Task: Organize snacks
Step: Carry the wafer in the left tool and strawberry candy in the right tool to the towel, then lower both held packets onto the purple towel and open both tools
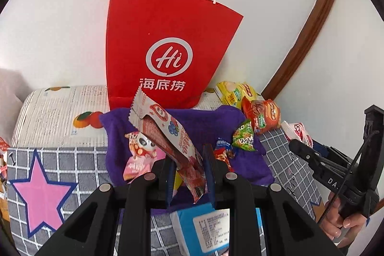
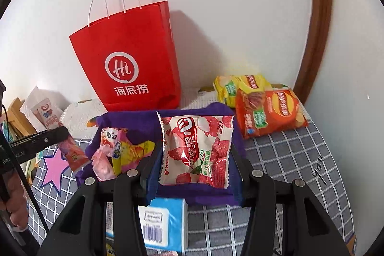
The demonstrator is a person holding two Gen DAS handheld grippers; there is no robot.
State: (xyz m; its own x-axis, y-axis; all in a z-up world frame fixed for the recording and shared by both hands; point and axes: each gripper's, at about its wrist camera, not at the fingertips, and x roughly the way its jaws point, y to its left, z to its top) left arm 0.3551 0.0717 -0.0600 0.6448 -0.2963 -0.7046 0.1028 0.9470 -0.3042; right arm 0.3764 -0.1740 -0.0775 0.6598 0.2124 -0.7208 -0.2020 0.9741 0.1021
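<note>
left tool [image 1: 189, 174] is pinching a wafer packet [image 1: 165, 133] | right tool [image 2: 192, 160] is gripping a lychee candy bag [image 2: 196, 148] | both seemingly above purple cloth [image 2: 134, 121]

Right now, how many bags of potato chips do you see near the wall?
2. A yellow chips bag lies at the wall; an orange chips bag lies in front, overlapping it. The red paper bag may hide more.

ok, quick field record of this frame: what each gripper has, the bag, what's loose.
left gripper: shut on long wafer packet, held tilted
right gripper: shut on lychee candy pack
red paper bag: upright against the wall, handles up
purple cloth: spread on the bed, small sweets on it
chip bags: orange and yellow, right of cloth
blue box: near edge, below the grippers
</note>
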